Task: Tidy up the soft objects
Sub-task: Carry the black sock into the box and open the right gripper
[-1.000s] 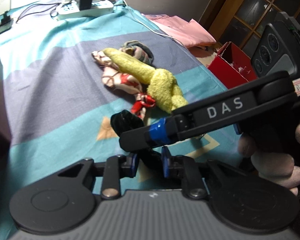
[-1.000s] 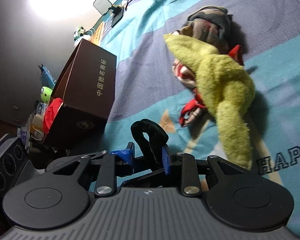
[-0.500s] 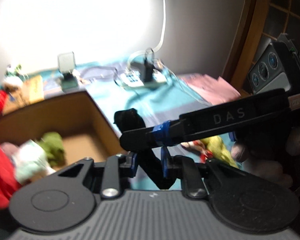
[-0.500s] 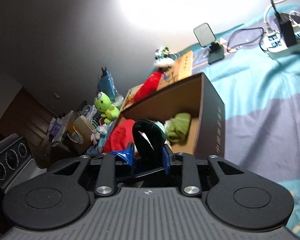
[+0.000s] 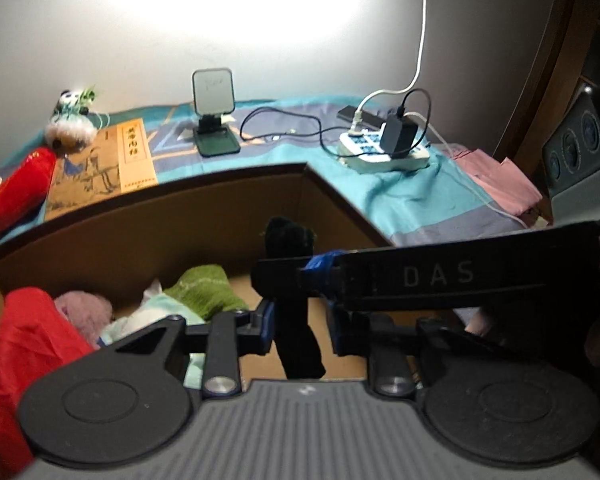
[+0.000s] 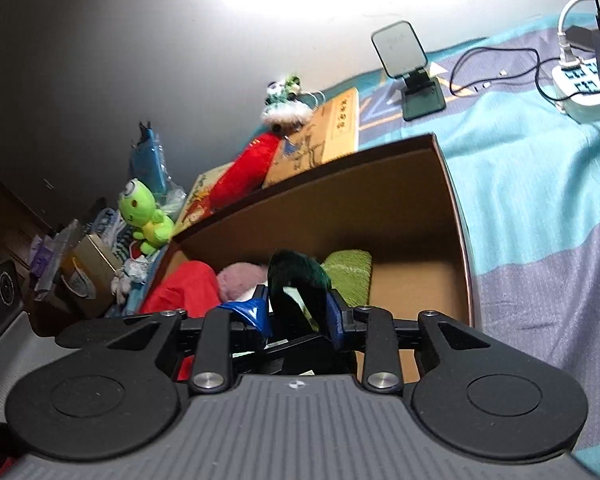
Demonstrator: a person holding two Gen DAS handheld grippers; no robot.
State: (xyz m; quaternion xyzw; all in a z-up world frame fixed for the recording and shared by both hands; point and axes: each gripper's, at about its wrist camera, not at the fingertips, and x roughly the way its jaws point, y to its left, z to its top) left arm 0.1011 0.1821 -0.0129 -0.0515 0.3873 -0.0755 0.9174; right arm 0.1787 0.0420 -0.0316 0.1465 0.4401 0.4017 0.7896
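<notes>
A dark, almost black soft item (image 5: 296,320) hangs over the open cardboard box (image 5: 340,208). My left gripper (image 5: 302,330) has jaws that are opening. The item rests against the left pad, with a gap to the right pad. My right gripper (image 6: 298,312) is also opening. The item's looped top (image 6: 296,272) still spans both of its blue pads. One long right-gripper finger (image 5: 420,280), marked DAS, crosses the left wrist view. Inside the box (image 6: 456,216) lie a red cloth (image 5: 28,344), a pink fluffy piece (image 5: 84,308) and a green knit piece (image 5: 204,288).
Behind the box on the striped bedspread are a phone stand (image 5: 214,120), a power strip with cables (image 5: 380,152), a flat printed box (image 5: 100,164) and a red bundle (image 5: 16,192). Folded pink cloth (image 5: 500,184) lies right. A green plush (image 6: 140,216) sits among clutter left.
Both grippers carried the dark item away from the yellow plush on the bedspread to above the open box. The gap between each pair of fingers has widened.
</notes>
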